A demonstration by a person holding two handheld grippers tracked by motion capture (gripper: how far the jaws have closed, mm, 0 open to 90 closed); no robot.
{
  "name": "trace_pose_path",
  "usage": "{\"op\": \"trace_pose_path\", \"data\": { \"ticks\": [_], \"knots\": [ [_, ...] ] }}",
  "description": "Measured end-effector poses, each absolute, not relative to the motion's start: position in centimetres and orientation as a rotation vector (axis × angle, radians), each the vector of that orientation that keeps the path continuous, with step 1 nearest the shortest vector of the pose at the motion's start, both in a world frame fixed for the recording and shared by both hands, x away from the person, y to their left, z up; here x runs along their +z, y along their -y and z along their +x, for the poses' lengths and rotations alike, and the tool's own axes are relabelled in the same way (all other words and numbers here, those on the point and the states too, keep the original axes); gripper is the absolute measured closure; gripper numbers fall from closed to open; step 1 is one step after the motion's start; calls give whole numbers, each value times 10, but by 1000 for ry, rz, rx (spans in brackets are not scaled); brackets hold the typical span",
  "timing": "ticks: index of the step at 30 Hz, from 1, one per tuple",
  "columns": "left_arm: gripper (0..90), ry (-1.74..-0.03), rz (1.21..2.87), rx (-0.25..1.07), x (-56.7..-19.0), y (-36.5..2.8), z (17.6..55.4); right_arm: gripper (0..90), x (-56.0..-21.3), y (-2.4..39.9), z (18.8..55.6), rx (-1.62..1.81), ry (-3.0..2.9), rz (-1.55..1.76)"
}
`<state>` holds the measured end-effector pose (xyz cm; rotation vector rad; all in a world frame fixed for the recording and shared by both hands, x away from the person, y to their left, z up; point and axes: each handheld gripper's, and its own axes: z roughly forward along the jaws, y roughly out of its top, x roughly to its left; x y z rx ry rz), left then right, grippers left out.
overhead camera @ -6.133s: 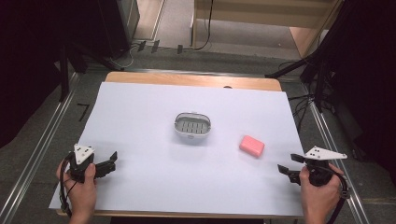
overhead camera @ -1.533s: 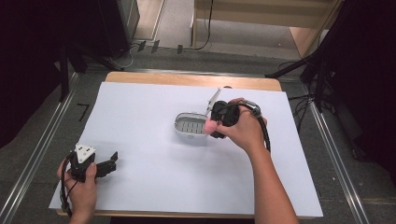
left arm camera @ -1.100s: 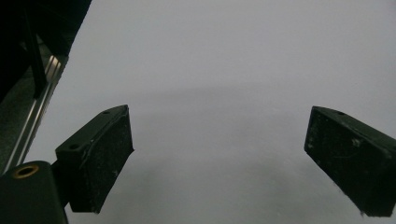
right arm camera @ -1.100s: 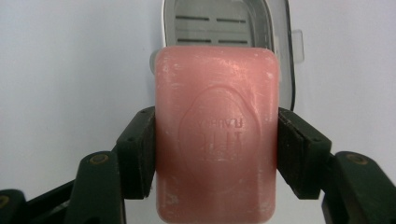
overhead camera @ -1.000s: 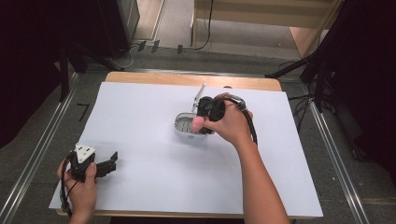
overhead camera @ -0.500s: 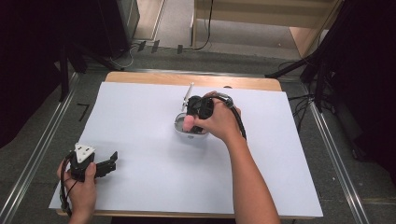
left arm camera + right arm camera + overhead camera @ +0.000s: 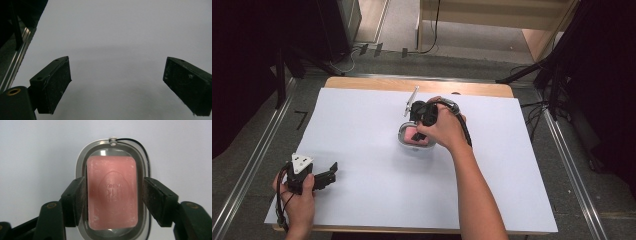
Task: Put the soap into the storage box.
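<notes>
Soap (image 7: 112, 195) sits in the metal dish (image 7: 79, 170), right gripper (image 7: 112, 202) barely unclenching around it; next, release fully and lift clear.

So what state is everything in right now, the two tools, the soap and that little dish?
Pink soap bar: lying flat in the dish, stamped side up.
Metal soap dish: upright on the white table, holding the soap.
Right tool: open, jaws either side of the soap, a slim gap at one pad.
Left tool: open wide, nothing between its jaws, over bare table.
</notes>
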<state>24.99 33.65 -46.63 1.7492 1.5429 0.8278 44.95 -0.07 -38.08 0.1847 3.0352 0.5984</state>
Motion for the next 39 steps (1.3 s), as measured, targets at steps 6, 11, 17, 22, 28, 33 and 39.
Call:
{"op": "trace_pose_path", "data": {
  "ticks": [6,11,17,22,28,33,39],
  "knots": [
    [85,-1545,1752,830,-466,-336,250,351,-377,8,446,608,-3002,241],
    [85,-1544,1753,831,-466,-336,250,312,-373,18,440,656,-2953,285],
    [85,-1544,1755,832,-466,-336,250,235,-374,38,434,717,-2864,334],
    [85,-1545,1758,831,-466,-336,250,157,-378,59,429,737,-2846,401],
    [84,-1549,1761,831,-466,-336,250,137,-384,82,423,762,-2833,449],
    [85,-1546,1759,831,-466,-336,250,103,-390,110,411,777,-2805,521],
    [84,-1547,1763,831,-466,-336,250,49,-398,135,400,791,-2774,602]
  ]
}}
